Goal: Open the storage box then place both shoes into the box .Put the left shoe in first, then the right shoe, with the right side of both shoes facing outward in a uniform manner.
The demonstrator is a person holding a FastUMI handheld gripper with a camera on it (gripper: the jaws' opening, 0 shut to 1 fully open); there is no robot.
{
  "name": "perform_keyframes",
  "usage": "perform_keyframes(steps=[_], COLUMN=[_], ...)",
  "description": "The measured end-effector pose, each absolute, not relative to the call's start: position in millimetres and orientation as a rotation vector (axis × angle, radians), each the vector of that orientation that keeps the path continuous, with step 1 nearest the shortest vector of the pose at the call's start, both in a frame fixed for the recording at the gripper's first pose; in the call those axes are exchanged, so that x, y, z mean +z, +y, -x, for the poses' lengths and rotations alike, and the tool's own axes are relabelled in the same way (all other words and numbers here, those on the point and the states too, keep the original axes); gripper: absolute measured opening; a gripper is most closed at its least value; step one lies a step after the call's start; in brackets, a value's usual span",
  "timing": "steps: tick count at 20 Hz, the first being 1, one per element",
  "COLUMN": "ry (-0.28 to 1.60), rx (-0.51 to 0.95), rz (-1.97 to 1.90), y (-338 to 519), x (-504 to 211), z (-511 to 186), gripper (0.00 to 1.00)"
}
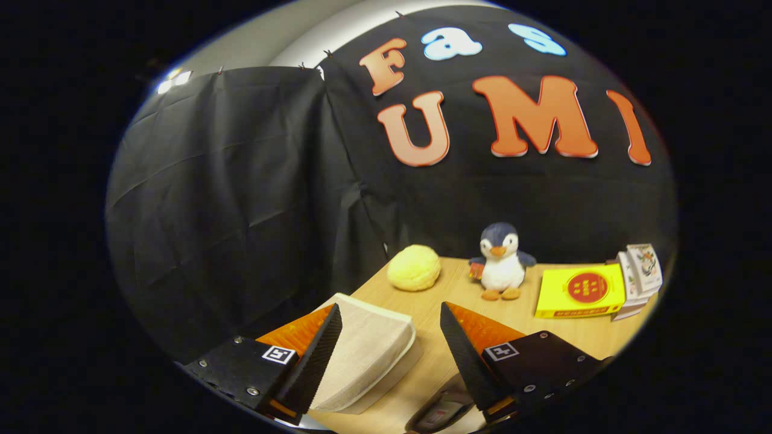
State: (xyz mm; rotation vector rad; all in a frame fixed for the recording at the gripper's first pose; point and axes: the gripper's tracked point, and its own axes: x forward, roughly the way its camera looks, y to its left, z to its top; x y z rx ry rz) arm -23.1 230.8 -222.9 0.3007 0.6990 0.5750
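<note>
The gripper (391,328) hangs wide open, holding nothing. The box (368,352), lid seemingly down, lies just ahead between its fingers, nearer the left one; a shoe (439,415) peeks beneath the right finger.

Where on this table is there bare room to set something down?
Bare wood lies between the open gripper and the yellow ball and penguin. It is crowded by the yellow box and card stack, and near the beige box at the fingers.

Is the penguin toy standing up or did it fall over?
Standing up. The penguin sits upright on the table, orange feet down, beyond the open fingers of the gripper.
</note>
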Motion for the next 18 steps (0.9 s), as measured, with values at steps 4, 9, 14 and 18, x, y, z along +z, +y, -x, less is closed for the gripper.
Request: perform_keyframes(steps=[4,9,14,18], ry=[0.913,1.167,1.207,1.268], rx=[0.636,0.662,0.659,0.716], rz=[-0.405,-0.619,-0.728,-0.814], y=[253,278,294,312], x=[-275,-321,-339,-349], z=[51,82,89,104], gripper=[0.95,0.95,0.95,0.95])
